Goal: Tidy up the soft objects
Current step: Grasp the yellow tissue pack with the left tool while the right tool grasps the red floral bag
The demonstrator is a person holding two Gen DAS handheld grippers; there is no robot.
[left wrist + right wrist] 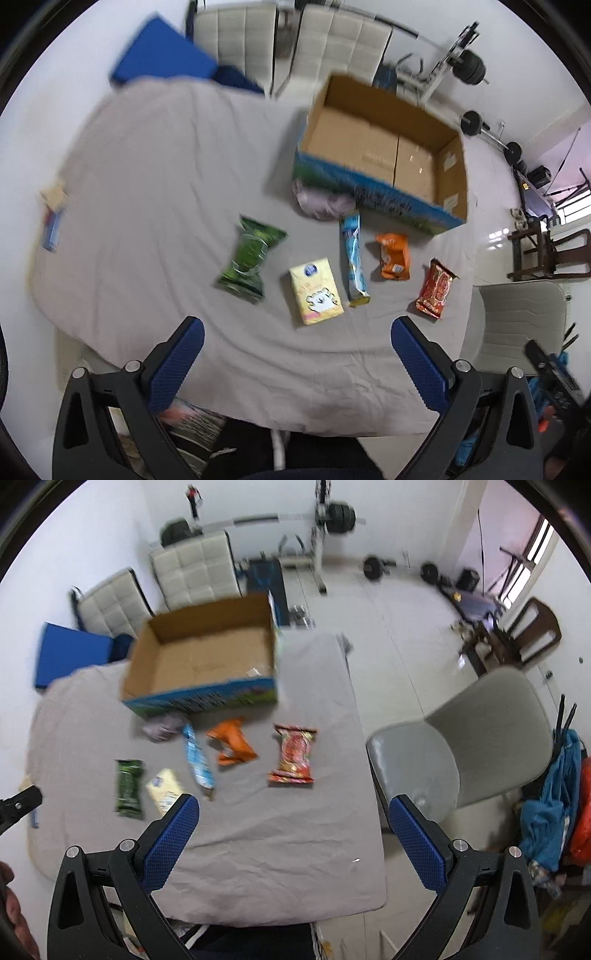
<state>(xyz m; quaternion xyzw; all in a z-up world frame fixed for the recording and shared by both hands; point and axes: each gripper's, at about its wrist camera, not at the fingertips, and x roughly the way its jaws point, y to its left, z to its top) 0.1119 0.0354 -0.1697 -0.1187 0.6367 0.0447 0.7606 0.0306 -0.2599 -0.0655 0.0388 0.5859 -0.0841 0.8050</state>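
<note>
Packets lay in a loose row on the grey cloth (147,166), all near the front wall of the open cardboard box (380,206): green packet (251,258), yellow pack (316,291), long blue packet (354,258), orange packet (395,258), and red packet (436,288) nearest the cloth's right edge. A pale pouch (321,203) touched the box. Both the left gripper (295,362) and right gripper (293,834) hung wide open above the bare near strip of cloth, gripping nothing. The cloth's left half lay mostly free.
</note>
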